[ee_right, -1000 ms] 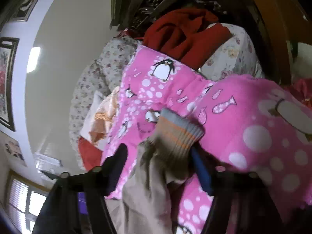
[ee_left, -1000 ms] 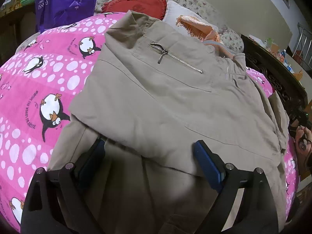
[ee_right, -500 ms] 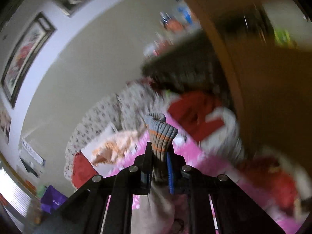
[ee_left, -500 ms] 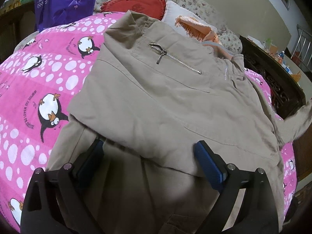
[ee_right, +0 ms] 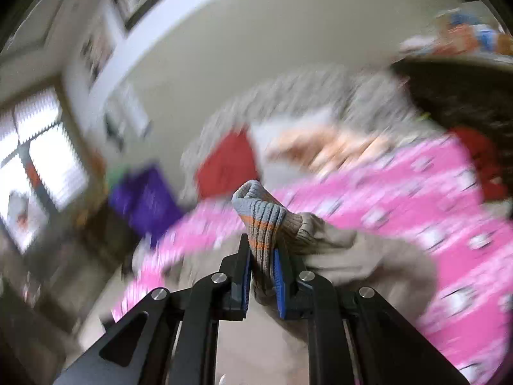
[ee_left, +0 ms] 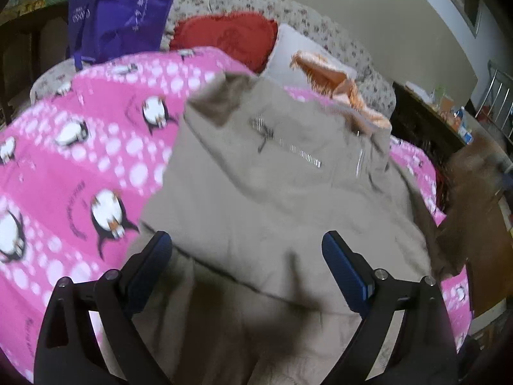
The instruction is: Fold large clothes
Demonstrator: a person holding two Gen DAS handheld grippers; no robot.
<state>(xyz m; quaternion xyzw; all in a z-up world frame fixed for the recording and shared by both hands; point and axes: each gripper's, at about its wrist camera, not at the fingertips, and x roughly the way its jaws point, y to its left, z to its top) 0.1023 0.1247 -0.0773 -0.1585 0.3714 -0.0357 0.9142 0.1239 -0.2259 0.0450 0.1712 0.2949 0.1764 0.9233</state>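
Already my right gripper (ee_right: 261, 268) was clamped on the jacket's ribbed cuff (ee_right: 261, 218); my left gripper (ee_left: 247, 250) stood open above the beige jacket (ee_left: 272, 192), which lay on the pink blanket (ee_left: 80, 166), collar toward twelve o'clock; soft and floppy, I judged, best pinched at cuffs or hems.

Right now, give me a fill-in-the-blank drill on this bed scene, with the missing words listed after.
1. The right claw is shut on the jacket's striped ____.
2. The beige jacket lies on a pink blanket printed with ____.
3. The left claw is ____, with nothing pinched between its blue pads.
4. Behind the blanket stands a ____ bag with white lettering.

Missing words: cuff; penguins; open; purple
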